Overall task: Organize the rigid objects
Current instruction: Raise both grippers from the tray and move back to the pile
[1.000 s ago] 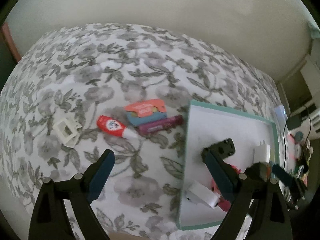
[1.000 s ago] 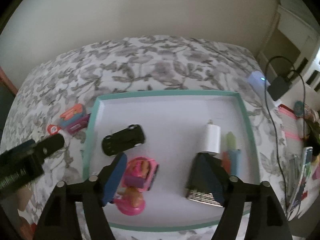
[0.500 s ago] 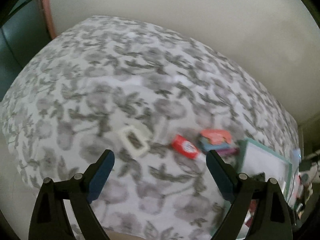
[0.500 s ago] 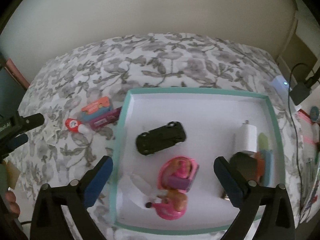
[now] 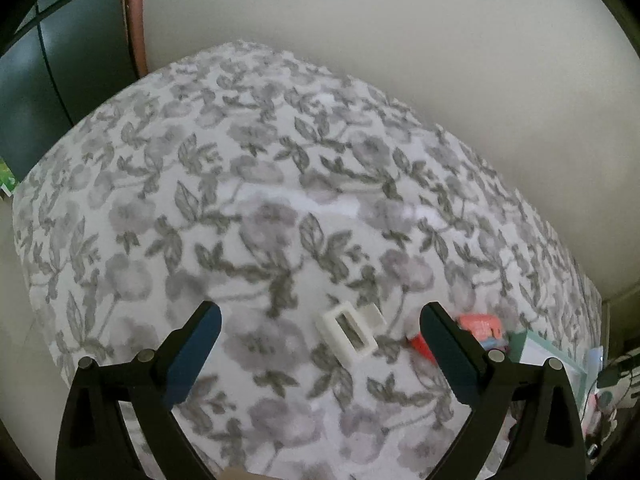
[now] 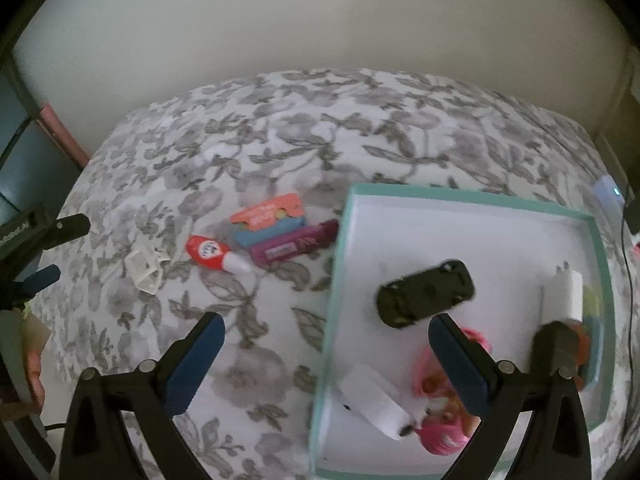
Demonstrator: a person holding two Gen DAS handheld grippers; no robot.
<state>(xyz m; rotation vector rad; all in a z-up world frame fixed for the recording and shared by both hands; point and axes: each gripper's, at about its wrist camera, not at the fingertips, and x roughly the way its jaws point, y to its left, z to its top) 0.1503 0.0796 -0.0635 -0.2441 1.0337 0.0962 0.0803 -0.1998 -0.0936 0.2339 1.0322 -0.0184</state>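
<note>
Left wrist view: the left tongs [image 5: 320, 320] stand wide apart with nothing clamped, having just been opening, above a floral bedspread [image 5: 248, 184]. A white rectangular frame [image 5: 347, 331] lies between the fingers. At the right edge shows a corner of the teal-rimmed tray [image 5: 554, 354].

Right wrist view: the right tongs [image 6: 326, 330] are spread wide and empty. The tray [image 6: 460, 194] holds a black toy car [image 6: 426, 293], a white charger [image 6: 564, 292], a pink toy [image 6: 444, 436] and a white block [image 6: 372, 402]. Left of it, on the bedspread, lie a red tube [image 6: 212, 254], a purple box [image 6: 294, 242] and an orange card [image 6: 266, 210].
</note>
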